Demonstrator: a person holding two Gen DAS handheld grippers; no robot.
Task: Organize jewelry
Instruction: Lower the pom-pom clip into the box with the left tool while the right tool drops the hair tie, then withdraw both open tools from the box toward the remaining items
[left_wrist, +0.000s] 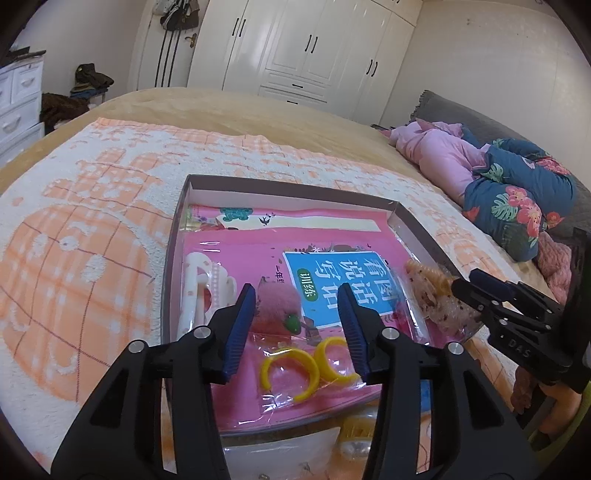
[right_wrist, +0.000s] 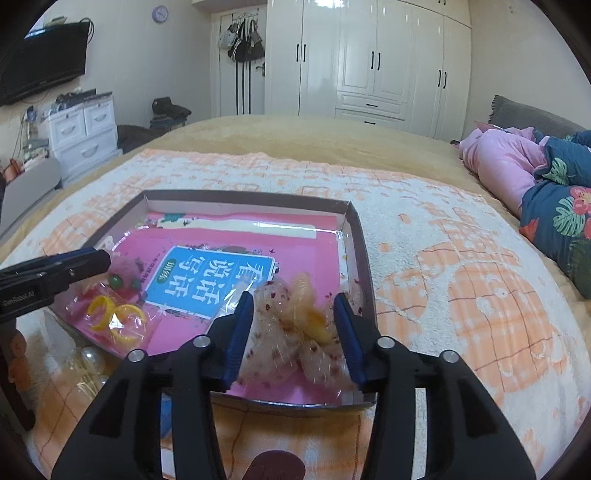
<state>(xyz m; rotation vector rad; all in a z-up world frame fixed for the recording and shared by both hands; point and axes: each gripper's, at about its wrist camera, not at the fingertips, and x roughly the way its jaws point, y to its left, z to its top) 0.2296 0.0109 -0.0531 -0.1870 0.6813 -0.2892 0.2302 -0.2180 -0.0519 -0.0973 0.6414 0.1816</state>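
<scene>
A shallow cardboard tray (left_wrist: 288, 192) (right_wrist: 243, 195) lies on the bed with a pink and blue book (left_wrist: 340, 280) inside. My left gripper (left_wrist: 297, 295) (right_wrist: 103, 258) stands open above a clear bag of yellow rings (left_wrist: 288, 369) (right_wrist: 110, 314) and a pink pompom (left_wrist: 277, 306), which rest on the book. A white hair clip (left_wrist: 199, 291) lies at the tray's left. My right gripper (right_wrist: 293, 301) (left_wrist: 465, 284) is open, and a speckled bow with an orange centre (right_wrist: 295, 325) (left_wrist: 436, 295), wrapped in clear plastic, sits between its fingers at the tray's right corner.
A peach and white towel (left_wrist: 92, 221) covers the bed under the tray. A bag of pearl pieces (right_wrist: 88, 362) lies in front of the tray's near edge. Folded pink and floral quilts (left_wrist: 517, 195) are piled at the right. A white dresser (right_wrist: 85, 129) stands beyond the bed.
</scene>
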